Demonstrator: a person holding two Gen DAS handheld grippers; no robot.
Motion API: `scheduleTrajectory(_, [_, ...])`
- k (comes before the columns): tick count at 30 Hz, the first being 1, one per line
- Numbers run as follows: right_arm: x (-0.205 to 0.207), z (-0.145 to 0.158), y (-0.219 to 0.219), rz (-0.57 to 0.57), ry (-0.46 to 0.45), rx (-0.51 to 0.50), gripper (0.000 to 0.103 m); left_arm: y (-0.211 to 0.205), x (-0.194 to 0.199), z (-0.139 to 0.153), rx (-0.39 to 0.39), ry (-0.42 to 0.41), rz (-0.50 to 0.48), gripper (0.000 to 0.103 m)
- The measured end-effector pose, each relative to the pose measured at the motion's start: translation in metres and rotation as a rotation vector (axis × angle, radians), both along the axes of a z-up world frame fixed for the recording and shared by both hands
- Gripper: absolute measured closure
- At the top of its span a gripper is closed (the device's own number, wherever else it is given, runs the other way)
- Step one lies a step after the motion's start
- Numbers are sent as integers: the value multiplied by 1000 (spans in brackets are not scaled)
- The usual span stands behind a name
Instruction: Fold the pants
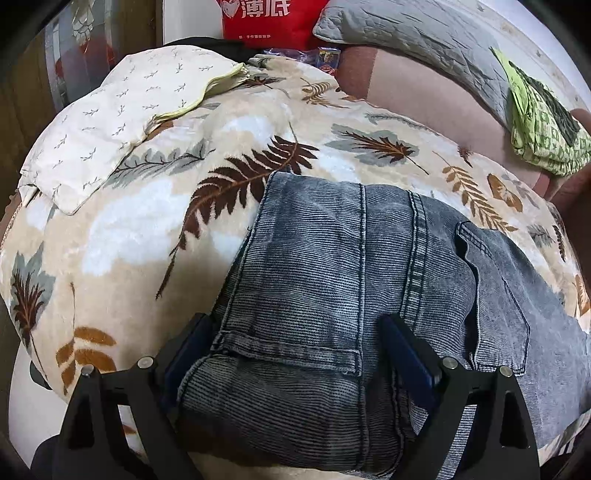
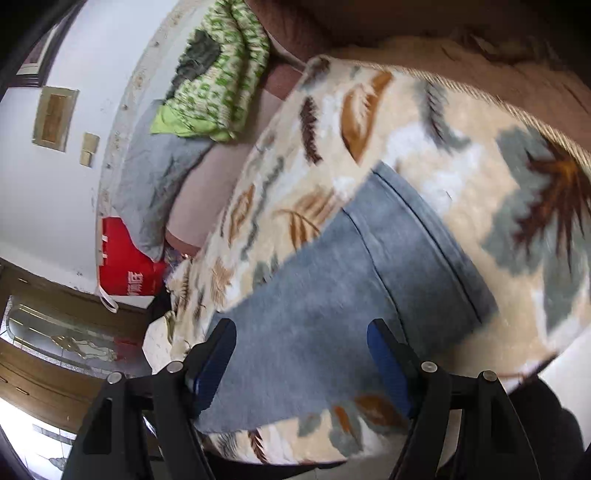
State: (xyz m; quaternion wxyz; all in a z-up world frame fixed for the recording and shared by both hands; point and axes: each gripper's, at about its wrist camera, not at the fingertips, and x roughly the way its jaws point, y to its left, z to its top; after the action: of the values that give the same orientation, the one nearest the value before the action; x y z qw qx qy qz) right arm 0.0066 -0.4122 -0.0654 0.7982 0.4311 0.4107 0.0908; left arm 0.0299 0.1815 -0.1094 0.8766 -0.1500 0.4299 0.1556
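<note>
The pants (image 1: 332, 295) are blue-grey jeans with faded patches and thick stitched seams. They lie folded in layers on the leaf blanket (image 1: 147, 229). A back pocket faces up.

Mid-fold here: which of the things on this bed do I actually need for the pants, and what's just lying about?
Needed:
jeans
left gripper, open around the jeans
right gripper, open over them

Lying about:
leaf-print blanket underneath
cream pillow
green patterned cloth
grey quilted pillow
red bag
</note>
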Motion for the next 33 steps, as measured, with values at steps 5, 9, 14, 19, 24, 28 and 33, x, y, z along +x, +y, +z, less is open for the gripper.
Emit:
scheduleTrajectory(5, [-6,-13,-5,-26,17,38,27,1,-1,0,-1,-3,1,9])
scheduleTrajectory(9, [-6,-13,-3,-3,-23,82,27,-2,-3,-1,13,-8,2,9])
scheduleTrajectory(14, [6,-41,-8,-8,42,49,26,-4,-2,-2,21,-7,9,9])
scheduleTrajectory(19, [5,-38,-10,-14,26,74,26,-2,-2,-1,9,-10,9,9])
scheduleTrajectory(24, [12,-32,-7,-29,25,-13,23,0,-2,0,-7,-11,10,9])
scheduleTrajectory(28, [14,-34,-12,-69,57,15,23,6,-5,2,-44,-26,10,9])
scheduleTrajectory(33, [-19,2,-5,-90,-46,-31,23,9,-6,3,-70,-36,16,9])
